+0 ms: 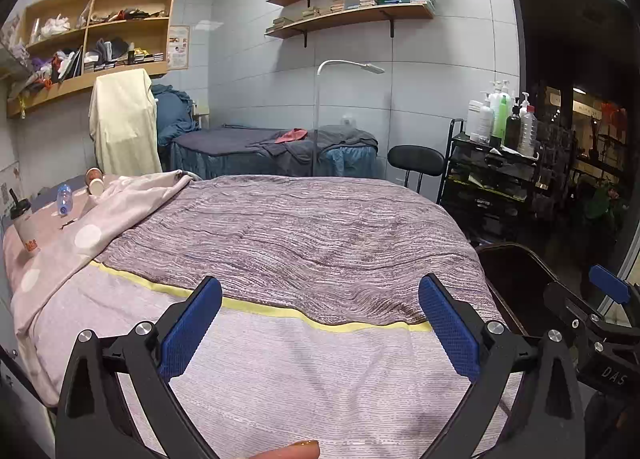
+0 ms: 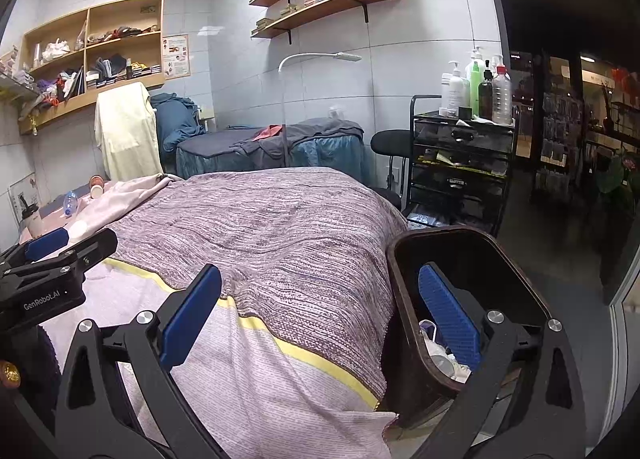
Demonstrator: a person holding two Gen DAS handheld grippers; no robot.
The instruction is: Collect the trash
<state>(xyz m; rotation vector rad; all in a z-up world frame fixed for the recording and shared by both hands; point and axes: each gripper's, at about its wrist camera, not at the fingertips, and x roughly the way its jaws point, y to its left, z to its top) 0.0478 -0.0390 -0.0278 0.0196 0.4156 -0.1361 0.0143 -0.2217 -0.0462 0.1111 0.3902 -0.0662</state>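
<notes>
My left gripper (image 1: 320,323) is open and empty above the near end of a bed (image 1: 304,235) with a purple-grey cover. My right gripper (image 2: 320,319) is open and empty at the bed's right edge, its right finger over a dark brown trash bin (image 2: 404,299) that holds some pale trash (image 2: 442,363). Far left on the bed lie a clear plastic bottle (image 1: 64,198), two small paper cups (image 1: 95,182) on their sides and an upright drink cup with a straw (image 1: 24,228). They also show small in the right wrist view, the bottle (image 2: 70,203) and the cups (image 2: 96,186).
A second bed (image 1: 276,151) with grey and blue covers stands behind. A black trolley (image 1: 488,175) with bottles and a black stool (image 1: 416,158) stand at the right. A floor lamp (image 1: 320,107) rises between the beds. Wall shelves (image 1: 96,51) hang left. A dark doorway (image 1: 580,99) is at the right.
</notes>
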